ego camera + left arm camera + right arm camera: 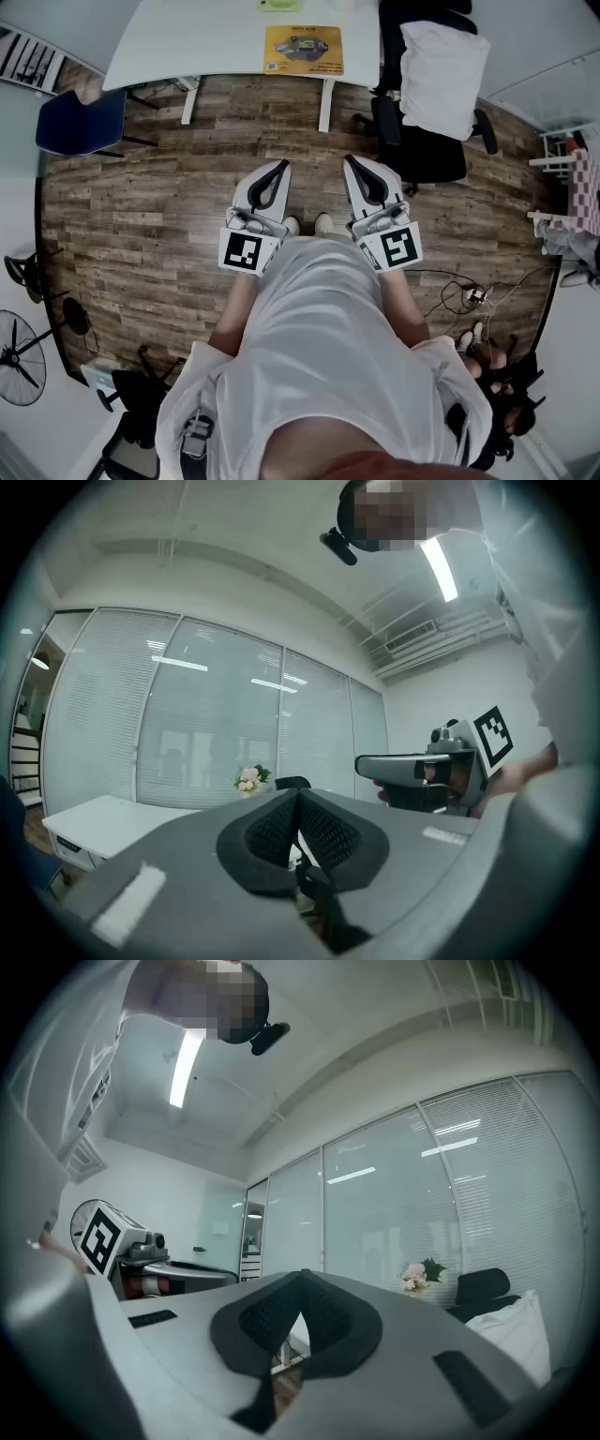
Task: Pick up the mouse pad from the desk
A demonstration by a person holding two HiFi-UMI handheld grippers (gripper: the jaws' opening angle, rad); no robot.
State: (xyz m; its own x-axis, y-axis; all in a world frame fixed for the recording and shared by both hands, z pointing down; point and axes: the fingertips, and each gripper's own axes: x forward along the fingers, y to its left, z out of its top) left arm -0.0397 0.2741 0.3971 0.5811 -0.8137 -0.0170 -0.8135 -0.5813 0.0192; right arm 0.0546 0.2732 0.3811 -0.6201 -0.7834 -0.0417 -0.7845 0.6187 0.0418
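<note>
The mouse pad [303,49], yellow-orange with a printed picture, lies flat on the white desk [187,42] at the top of the head view. I stand on the wooden floor well short of the desk. My left gripper [281,166] and right gripper [350,161] are held side by side at waist height, pointing level toward the desk. Both are shut, their tips touching with nothing between them. The left gripper view shows its shut gripper [298,794], and the right gripper view its shut gripper [303,1276]; the mouse pad is hidden in both.
A blue chair [82,122] stands left of the desk. A black office chair with a white pillow [441,75] stands at its right end. A green item [278,5] lies on the desk. Cables [469,295] trail over the floor at right; a fan [14,356] stands at left.
</note>
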